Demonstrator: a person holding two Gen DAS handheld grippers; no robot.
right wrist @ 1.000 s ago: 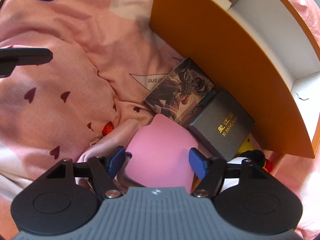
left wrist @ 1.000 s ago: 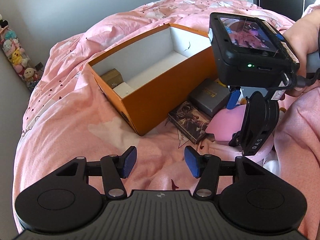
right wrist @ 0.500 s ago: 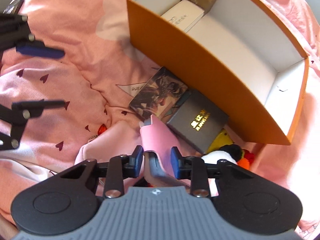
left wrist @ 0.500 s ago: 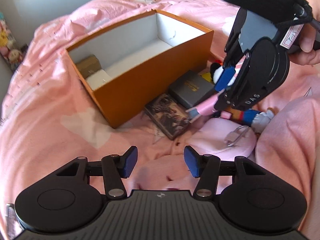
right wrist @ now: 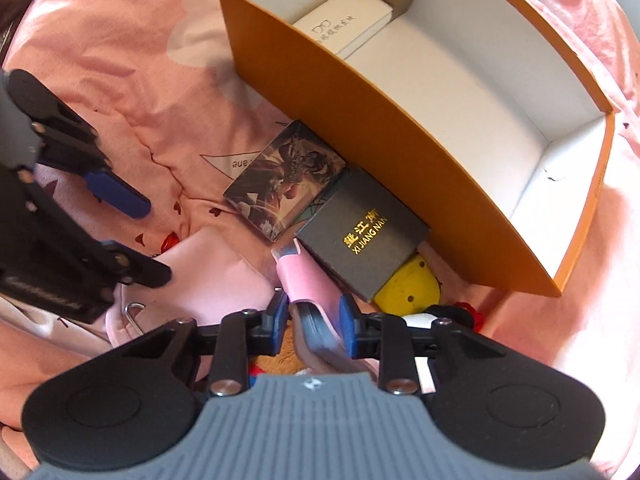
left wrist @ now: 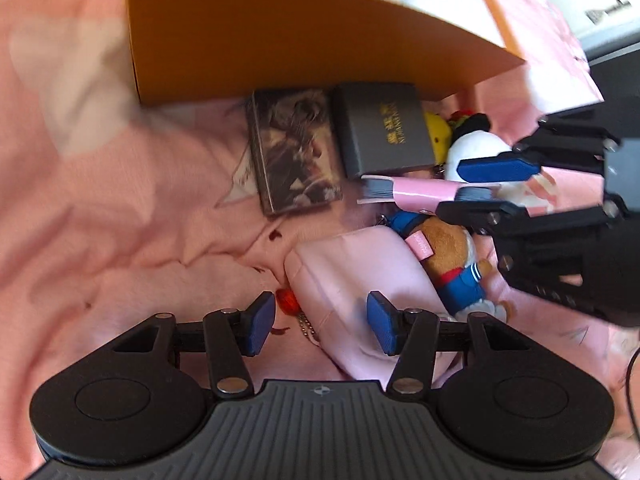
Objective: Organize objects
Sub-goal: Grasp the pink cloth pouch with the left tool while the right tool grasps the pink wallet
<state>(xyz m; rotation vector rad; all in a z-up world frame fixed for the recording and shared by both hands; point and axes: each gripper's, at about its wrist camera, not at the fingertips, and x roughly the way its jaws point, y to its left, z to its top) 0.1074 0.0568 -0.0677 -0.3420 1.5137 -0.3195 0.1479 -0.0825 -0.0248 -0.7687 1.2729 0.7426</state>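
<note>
Lifted off bed since earlier frame: pink notebook [right wrist: 306, 300], pinched edge-on by right gripper [right wrist: 313, 316], bound for orange box [right wrist: 360, 92]. Left gripper [left wrist: 320, 322] spread, empty, over pink pouch [left wrist: 352, 276].

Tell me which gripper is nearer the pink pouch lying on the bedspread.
Left. The left gripper hovers right over the pink pouch, jaws open astride its near edge. The right gripper is off to the side, shut on a pink booklet.
</note>
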